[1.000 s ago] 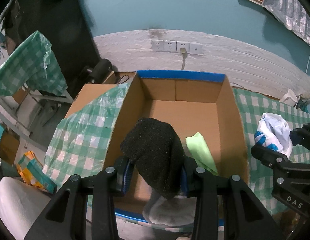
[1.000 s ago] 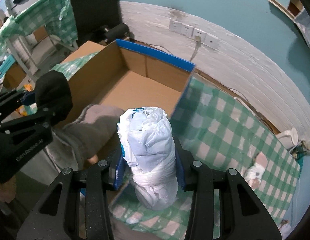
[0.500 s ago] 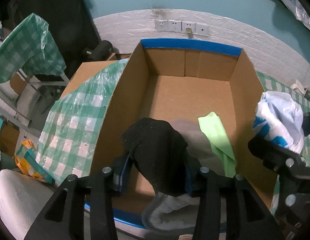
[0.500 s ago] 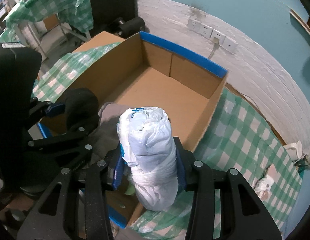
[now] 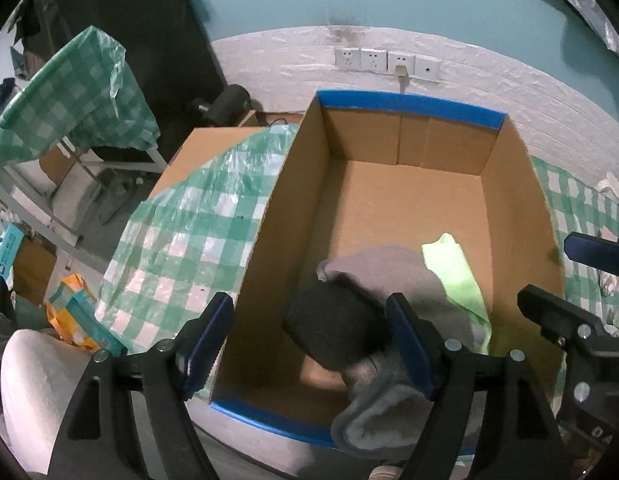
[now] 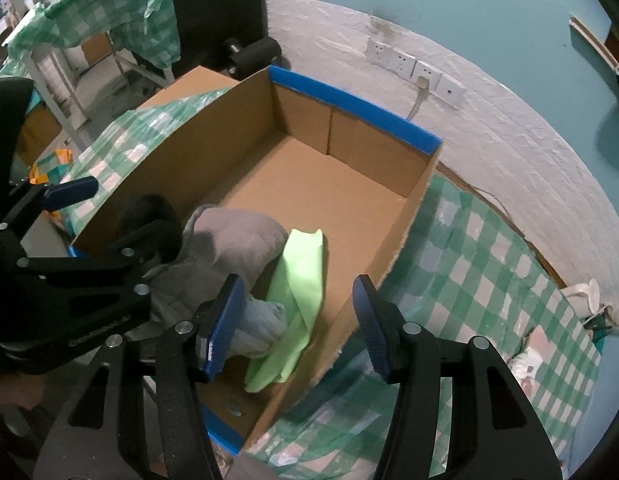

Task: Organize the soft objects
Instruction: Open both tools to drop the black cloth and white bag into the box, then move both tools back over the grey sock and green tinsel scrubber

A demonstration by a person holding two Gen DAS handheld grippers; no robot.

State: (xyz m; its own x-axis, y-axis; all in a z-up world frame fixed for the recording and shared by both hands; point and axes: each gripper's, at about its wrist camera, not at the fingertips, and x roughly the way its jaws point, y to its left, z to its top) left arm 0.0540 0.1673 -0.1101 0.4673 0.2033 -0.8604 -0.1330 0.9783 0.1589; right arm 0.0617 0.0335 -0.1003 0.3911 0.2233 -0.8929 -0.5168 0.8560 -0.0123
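A cardboard box with blue-taped rims [image 5: 409,104] [image 6: 349,108] stands on a green checked cloth. Inside, near its front, lie a grey garment [image 5: 389,268] [image 6: 233,236], a lime green cloth [image 5: 457,268] [image 6: 301,276] and a black knitted item [image 5: 333,332] [image 6: 149,208]. My left gripper [image 5: 309,344] is open over the box's front left corner, the black item lying loose between its fingers. My right gripper [image 6: 297,320] is open and empty over the box's front right wall. A pale bundle [image 6: 257,328] lies below its left finger; the white-and-blue bag it held cannot be made out.
The checked tablecloth [image 6: 489,280] runs right of the box, with small white items [image 6: 585,296] at its far edge. A white brick wall with sockets [image 5: 385,60] is behind the box. A second covered table [image 5: 69,92] and a packet on the floor [image 5: 73,312] are left.
Both grippers have opened. The black item has dropped from the left gripper into the box. The white-and-blue bag has left the right gripper. Both cameras have moved closer over the box.
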